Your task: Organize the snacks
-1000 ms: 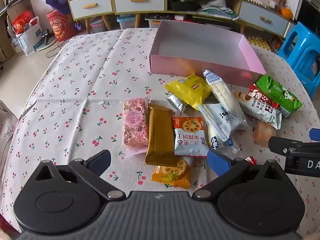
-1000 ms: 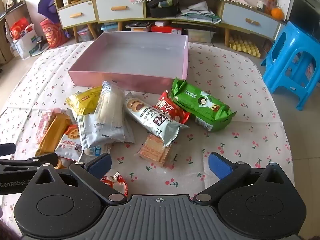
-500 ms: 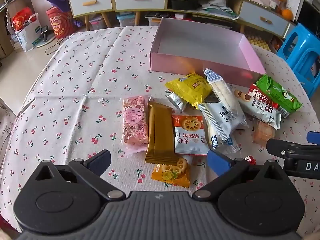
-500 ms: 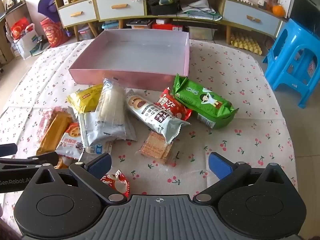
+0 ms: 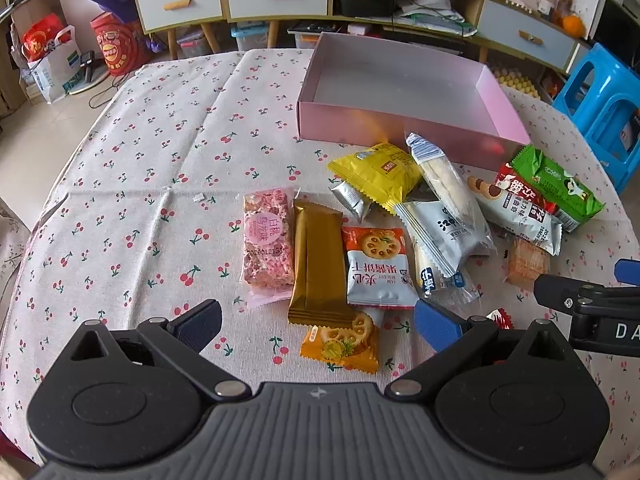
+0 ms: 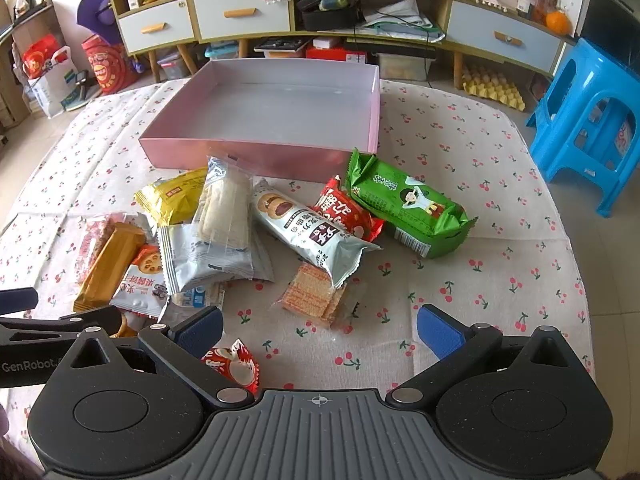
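An empty pink box stands at the table's far side. In front of it lie several snack packets: a pink bar, a gold bar, a yellow pack, a green pack and an orange wafer. My left gripper hovers open just above the near end of the gold bar and an orange lotus packet. The right gripper is open too, near the wafer, with a small red candy by its left finger. Neither holds anything.
The table wears a cherry-print cloth. A blue plastic stool stands off the right edge. Low cabinets with drawers and red bags sit on the floor behind the table.
Both views show the snacks a little lower and nearer, so both grippers have crept slightly forward over the table. The jaws stay open and no snack has moved.
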A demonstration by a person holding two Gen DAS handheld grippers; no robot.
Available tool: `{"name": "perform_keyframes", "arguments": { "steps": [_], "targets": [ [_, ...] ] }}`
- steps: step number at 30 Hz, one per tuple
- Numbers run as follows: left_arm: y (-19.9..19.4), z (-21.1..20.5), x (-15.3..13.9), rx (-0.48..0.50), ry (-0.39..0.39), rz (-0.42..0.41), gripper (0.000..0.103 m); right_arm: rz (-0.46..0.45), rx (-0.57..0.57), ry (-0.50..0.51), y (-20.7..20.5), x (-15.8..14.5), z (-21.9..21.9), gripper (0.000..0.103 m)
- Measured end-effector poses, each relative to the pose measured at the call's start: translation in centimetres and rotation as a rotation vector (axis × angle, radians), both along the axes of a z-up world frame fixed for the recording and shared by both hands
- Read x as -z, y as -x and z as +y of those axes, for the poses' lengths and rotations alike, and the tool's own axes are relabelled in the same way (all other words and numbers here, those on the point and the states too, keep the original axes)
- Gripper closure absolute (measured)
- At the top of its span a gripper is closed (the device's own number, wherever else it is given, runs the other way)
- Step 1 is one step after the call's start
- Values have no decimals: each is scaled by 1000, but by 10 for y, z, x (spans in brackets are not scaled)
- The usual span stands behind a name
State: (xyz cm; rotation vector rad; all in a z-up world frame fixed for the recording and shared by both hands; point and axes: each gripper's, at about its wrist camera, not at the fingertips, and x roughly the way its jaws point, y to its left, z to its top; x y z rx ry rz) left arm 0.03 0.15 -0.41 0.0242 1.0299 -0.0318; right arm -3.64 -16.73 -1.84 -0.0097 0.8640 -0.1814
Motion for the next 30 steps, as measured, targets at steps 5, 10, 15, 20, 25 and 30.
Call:
{"name": "perform_keyframes", "arguments": {
  "steps": [5, 10, 15, 20, 25, 30],
  "targets": [
    [0, 0, 0, 0, 0, 1, 0, -1, 0, 0, 0, 0, 0, 0],
    [1, -1, 0, 2, -1, 2, 0, 2, 1, 0, 0, 0, 0, 0],
    [1, -2, 0, 6, -2, 5, 0, 1, -1, 3, 0, 0, 1, 0],
    [1, -2, -1, 5, 0, 6, 0, 2, 0, 2, 0, 0, 1, 0],
    [0, -1, -2, 6, 1, 7, 0, 3, 0, 1, 0, 0, 0, 0],
    [0, 0, -2, 7, 2, 7, 0, 2, 0, 2, 0, -1, 0, 0]
  ]
}}
